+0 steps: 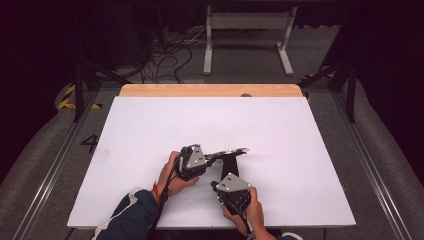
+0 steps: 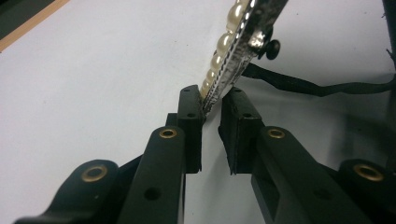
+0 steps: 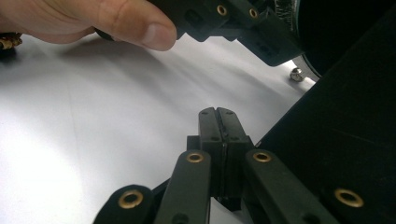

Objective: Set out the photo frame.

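Note:
My left gripper (image 1: 215,157) (image 2: 212,100) is shut on the edge of a silver piece trimmed with pearls (image 1: 231,151) (image 2: 238,42) and holds it just above the white table (image 1: 150,130), pointing right. A black strap (image 2: 299,86) trails from that piece, and a black part (image 1: 231,166) hangs beneath it. My right gripper (image 1: 216,186) (image 3: 217,112) sits just in front of it near the table's front edge, its pads pressed together with nothing visible between them. A black surface (image 3: 345,116) rises close on its right, and a thumb (image 3: 140,28) of the left hand is above.
The white sheet leaves a wooden strip (image 1: 210,90) bare along the table's far edge. Beyond it, a white metal stand (image 1: 247,30) and loose cables (image 1: 165,55) rest on the floor. A small silver stud (image 3: 295,73) shows by the black surface.

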{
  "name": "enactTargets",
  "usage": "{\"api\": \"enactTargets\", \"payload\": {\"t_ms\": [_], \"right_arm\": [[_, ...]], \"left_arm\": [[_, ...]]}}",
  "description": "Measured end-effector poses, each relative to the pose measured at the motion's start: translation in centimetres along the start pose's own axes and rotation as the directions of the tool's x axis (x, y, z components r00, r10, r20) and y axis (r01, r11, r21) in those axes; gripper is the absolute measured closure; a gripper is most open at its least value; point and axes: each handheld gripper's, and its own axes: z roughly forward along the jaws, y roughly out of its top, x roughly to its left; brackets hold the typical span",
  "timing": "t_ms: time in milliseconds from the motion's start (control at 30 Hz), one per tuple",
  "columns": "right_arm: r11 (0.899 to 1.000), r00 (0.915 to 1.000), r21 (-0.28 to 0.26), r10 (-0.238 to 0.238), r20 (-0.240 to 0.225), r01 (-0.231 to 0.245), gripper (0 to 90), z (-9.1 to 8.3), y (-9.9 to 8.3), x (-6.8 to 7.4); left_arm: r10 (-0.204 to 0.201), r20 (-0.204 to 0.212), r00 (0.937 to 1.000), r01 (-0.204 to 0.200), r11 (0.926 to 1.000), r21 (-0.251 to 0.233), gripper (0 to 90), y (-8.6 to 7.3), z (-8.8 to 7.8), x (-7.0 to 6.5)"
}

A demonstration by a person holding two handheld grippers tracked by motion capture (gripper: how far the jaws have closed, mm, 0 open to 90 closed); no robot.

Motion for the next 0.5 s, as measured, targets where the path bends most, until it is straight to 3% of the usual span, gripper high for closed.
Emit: {"api": "enactTargets", "payload": {"t_ms": [500], "right_arm": [[1.0, 0.9999, 0.02, 0.017, 0.003, -0.017, 90.0, -0.34, -0.26, -0.26]], "left_arm": [[0.023, -0.04, 0.9989, -0.022, 0.9996, 0.017, 80.4, 0.04, -0.33, -0.65]]}}
